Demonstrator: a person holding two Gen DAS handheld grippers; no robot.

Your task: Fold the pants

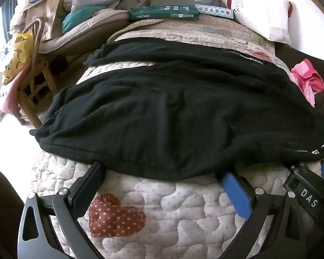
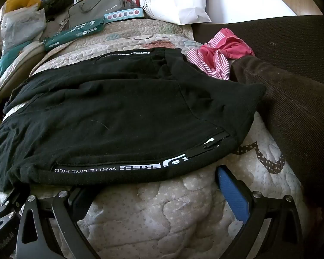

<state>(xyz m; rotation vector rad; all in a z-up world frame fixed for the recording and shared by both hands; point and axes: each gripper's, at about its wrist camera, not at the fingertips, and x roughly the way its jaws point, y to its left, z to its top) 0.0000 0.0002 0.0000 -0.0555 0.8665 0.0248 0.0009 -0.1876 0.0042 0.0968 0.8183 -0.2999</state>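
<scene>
Black knit pants [image 1: 172,112] lie spread on a white quilted bedspread [image 1: 162,205] in a cluttered room; left gripper [image 1: 162,177] and right gripper [image 2: 151,183] jaws spread wide, empty.

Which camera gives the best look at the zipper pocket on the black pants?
The right wrist view. There the zipper pocket on the black pants lies near and sharp, its pull visible beside the white lettered stripe. The left wrist view shows only the stripe's end at the pants' right edge; no zipper can be made out.
</scene>
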